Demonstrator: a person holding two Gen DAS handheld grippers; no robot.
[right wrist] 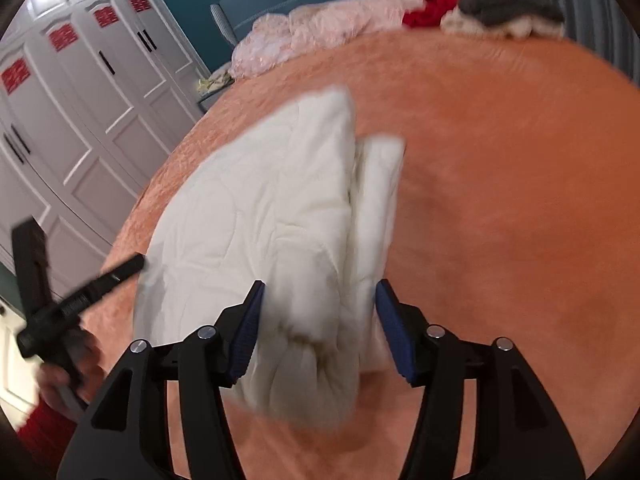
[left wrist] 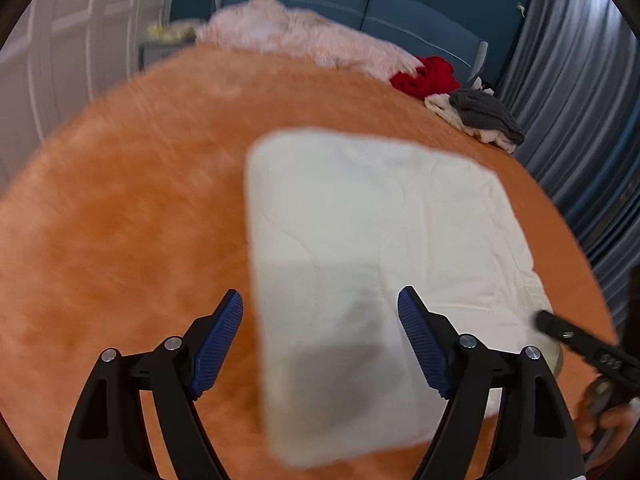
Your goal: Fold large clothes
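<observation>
Quilt (left wrist: pixel 380 240), cream, padded, stitched in curved lines. Lies folded into a thick rectangle on the orange bed (left wrist: pixel 120 220), nearer the curtain side. In the right wrist view a second narrower fold lies along its right flank, the near end bunched and blurred.

Handling, as a guess: soft and bulky, light for its size, no stiffness, layers likely to slide on each other and spring open. Best hold looks to be at a corner or along a folded edge, pinching all layers together; a grip on the top layer alone would peel it off.

Left gripper (left wrist: pixel 320 344): jaws wide, hovering over the near left edge of the quilt, pads clear of the cloth, nothing held. Right gripper (right wrist: pixel 318 328): jaws partly apart, straddling the bunched near end; cloth sits between the pads but they do not seem to press on it. Each gripper shows at the margin of the other's view, held in a hand.

Far end of bed: pink blanket (left wrist: pixel 304 36), red garment (left wrist: pixel 428 76), grey and cream pile (left wrist: pixel 480 116). Blue headboard (left wrist: pixel 400 4) behind. White wardrobe (right wrist: pixel 80 92) on one side, curtain (left wrist: pixel 580 100) on the other.
</observation>
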